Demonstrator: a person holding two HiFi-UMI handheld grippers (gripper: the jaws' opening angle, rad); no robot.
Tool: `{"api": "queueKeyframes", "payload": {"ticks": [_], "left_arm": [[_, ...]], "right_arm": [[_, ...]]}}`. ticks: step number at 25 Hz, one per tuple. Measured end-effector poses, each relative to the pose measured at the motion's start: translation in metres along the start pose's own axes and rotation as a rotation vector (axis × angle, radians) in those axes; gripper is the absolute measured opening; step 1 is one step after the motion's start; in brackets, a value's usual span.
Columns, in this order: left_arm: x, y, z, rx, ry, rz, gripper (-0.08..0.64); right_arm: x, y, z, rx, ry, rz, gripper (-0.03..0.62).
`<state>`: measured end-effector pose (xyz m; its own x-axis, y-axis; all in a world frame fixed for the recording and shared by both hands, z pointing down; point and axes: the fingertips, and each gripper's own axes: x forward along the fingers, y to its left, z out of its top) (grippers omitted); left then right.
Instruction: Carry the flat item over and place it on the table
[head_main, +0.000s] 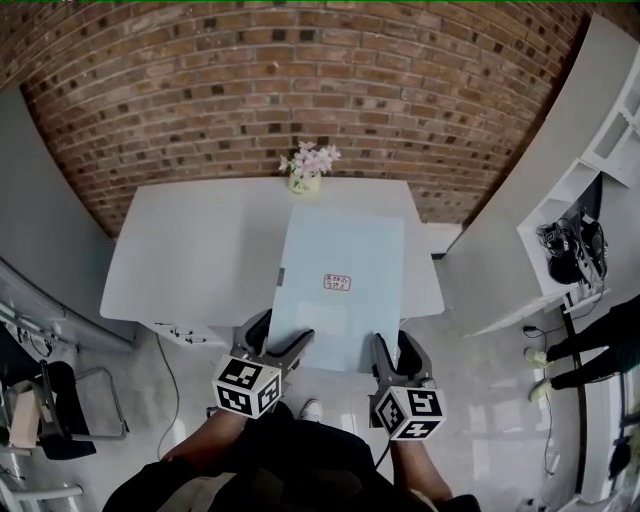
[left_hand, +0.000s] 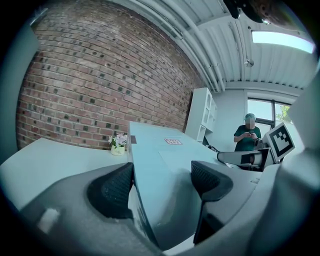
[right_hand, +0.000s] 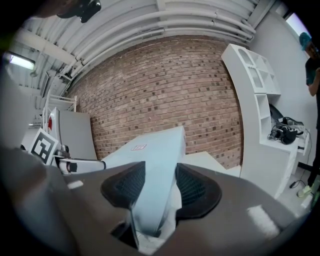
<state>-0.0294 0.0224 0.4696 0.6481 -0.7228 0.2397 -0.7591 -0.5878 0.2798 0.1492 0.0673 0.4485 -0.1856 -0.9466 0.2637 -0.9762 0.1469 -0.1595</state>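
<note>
Both my left gripper and right gripper are clamped on the near edge of the pale flat panel held over the white table (long end toward 12 o'clock), so sliding it too far forward could, I reckon, knock the flower vase there.

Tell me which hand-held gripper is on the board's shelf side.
The right hand-held gripper, clamped on the board's near right corner; the left hand-held gripper holds the near left corner.
</note>
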Motion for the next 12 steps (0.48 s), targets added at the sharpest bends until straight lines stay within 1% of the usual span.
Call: {"api": "queueKeyframes", "payload": {"ticks": [4, 7, 9, 12], "left_arm": [[0.004, -0.004, -0.008, -0.014, 0.016, 0.013, 0.377], [0.008, -0.004, -0.008, 0.0, 0.025, 0.024, 0.377], [0.01, 0.0, -0.007, 0.006, 0.023, 0.03, 0.377], [0.018, 0.01, -0.008, -0.009, 0.023, 0.027, 0.377]], "right_arm": [[0.001, -0.008, -0.005, 0.011, 0.01, 0.009, 0.198], [0.006, -0.013, -0.009, 0.032, 0.016, 0.02, 0.198], [0.012, -0.013, -0.009, 0.034, 0.015, 0.028, 0.198], [0.024, -0.013, -0.008, 0.026, 0.017, 0.026, 0.198]]}}
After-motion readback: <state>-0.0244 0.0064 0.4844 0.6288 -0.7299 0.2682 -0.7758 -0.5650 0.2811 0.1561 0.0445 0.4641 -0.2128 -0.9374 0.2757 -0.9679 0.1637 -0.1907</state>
